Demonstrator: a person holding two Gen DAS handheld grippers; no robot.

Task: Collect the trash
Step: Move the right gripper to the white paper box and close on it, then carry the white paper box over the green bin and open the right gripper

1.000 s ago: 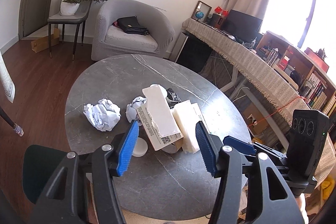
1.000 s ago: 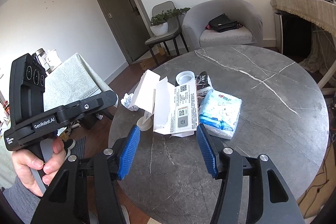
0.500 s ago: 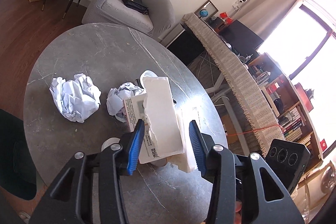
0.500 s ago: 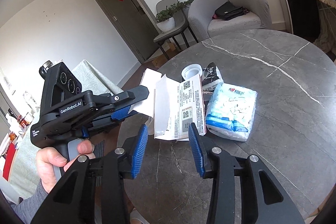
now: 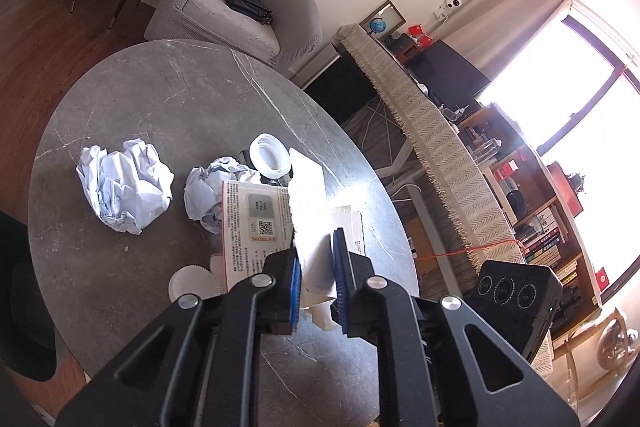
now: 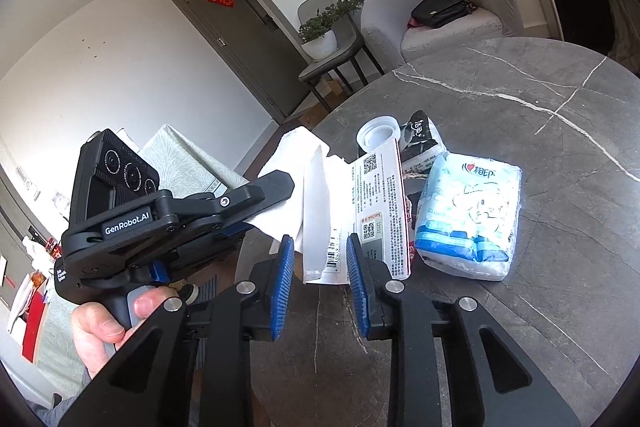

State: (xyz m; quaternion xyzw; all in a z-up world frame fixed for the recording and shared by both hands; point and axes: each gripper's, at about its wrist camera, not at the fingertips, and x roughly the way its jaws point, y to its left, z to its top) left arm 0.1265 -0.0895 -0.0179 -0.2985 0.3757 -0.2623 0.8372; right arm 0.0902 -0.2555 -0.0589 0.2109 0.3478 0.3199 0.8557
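White flap (image 5: 310, 223) pinched by left gripper (image 5: 316, 287), right gripper (image 6: 320, 283) straddling carton (image 6: 320, 223)

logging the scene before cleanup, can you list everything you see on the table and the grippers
round table: 1, grey marble, carries all the trash
crumpled paper: 2 balls, white, table's left part; second
printed carton: 1, white with red edge, centre, opened flat
white flap: 1, white, standing between the left pads
plastic lid: 1, white, behind the carton
paper cup liner: 1, white, near edge
tissue pack: 1, blue-white, right of carton
dark sachet: 1, black, behind tissue pack
left hand-held gripper: black, blue pads, shut on white flap
right hand-held gripper: black, blue pads, open around carton's edge
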